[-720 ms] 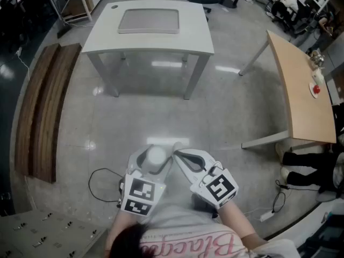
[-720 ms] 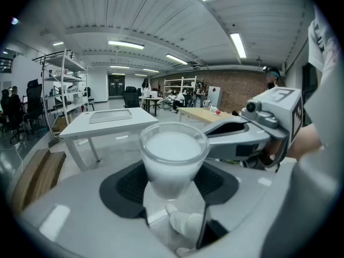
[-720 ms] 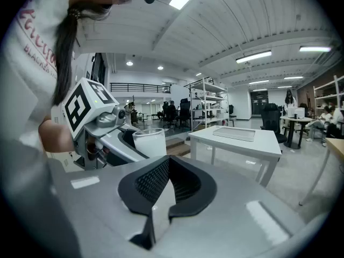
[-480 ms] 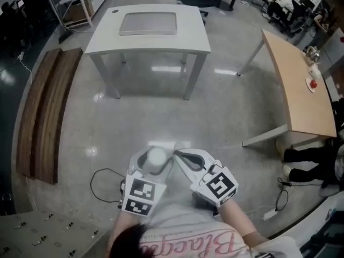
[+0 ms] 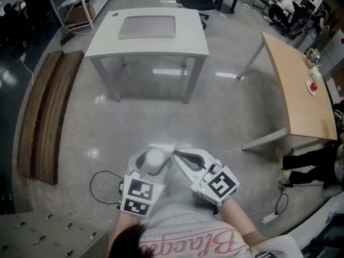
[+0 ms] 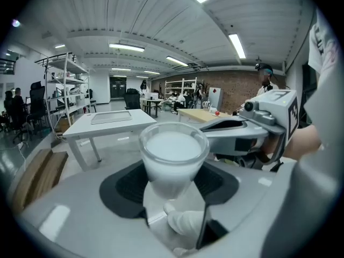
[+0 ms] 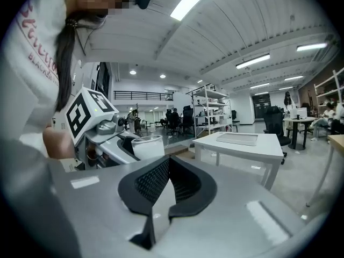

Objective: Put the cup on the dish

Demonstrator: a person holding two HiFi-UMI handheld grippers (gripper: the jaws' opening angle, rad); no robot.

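My left gripper (image 5: 152,156) is shut on a white cup (image 5: 155,157), held upright close to the person's body; in the left gripper view the cup (image 6: 173,157) stands between the black pads. My right gripper (image 5: 178,153) is shut and holds nothing, its tip just right of the cup. In the right gripper view the jaws (image 7: 169,158) meet, with the cup (image 7: 148,147) off to the left. A flat grey dish (image 5: 148,27) lies on a white table (image 5: 102,44) some way ahead across the floor.
A dark wooden bench (image 5: 40,112) runs along the left. A beige table (image 5: 298,85) with small objects stands at the right. A black cable (image 5: 102,184) loops on the floor beside the person. Shelving and chairs line the far side.
The white table sits slightly lower in the head view than before. Both grippers and the cup keep the same pose.
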